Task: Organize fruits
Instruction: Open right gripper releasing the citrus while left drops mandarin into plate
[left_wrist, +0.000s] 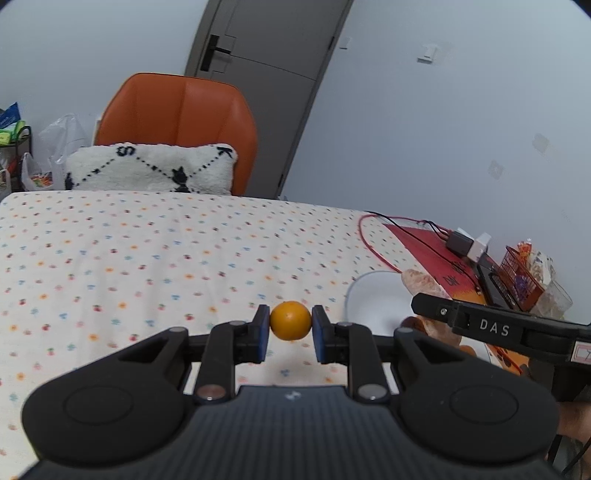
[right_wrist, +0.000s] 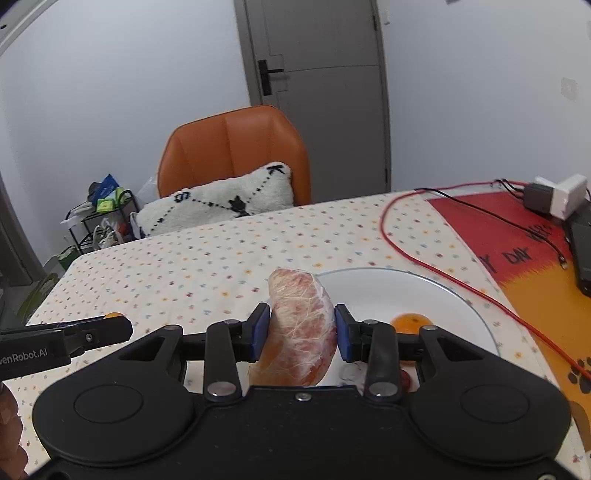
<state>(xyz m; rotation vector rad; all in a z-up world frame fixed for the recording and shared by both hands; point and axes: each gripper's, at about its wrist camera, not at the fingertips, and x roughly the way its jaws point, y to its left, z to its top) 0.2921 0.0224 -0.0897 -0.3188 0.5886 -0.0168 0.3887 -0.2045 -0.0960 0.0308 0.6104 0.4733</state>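
My left gripper is shut on a small round orange, held above the dotted tablecloth. In the right wrist view my right gripper is shut on a peeled pink pomelo wedge with white pith, carried at the left rim of a white plate. A small orange lies on that plate. In the left wrist view the plate shows at the right, with the pomelo wedge and the right gripper's finger over it. The left gripper's finger enters the right wrist view at the left.
An orange chair with a white cushion stands behind the table. Red and black wires run past the plate to adapters on a red-orange mat. A small orange basket sits at the right edge.
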